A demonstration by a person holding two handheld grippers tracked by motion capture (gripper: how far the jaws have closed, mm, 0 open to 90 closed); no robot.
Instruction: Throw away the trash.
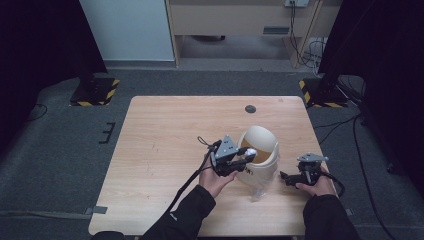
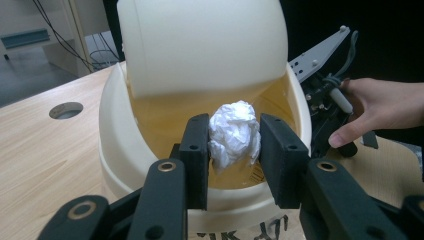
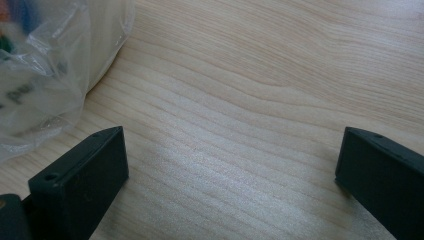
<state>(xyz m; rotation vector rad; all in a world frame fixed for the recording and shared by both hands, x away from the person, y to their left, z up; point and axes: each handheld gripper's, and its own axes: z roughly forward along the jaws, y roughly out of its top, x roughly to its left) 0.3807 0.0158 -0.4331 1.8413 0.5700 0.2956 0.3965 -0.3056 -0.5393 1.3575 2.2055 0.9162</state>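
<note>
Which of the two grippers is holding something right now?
The left gripper: its jaws pinch a crumpled white paper ball over the cream bin's opening. The right gripper rests on the table, jaws apart, nothing between them.

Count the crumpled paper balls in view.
1. The crumpled paper ball is clamped in the left hand-held gripper, over the open mouth of the cream bin. More may lie hidden inside the bin.

You get a dim high view: the table sits evenly lit at centre while both upper corners fall to near black. Your left gripper view is sharp on the crumpled tissue, with soft jaws at the bottom edge. In your right gripper view, glare whitens the plastic bag at upper left, blurred.
</note>
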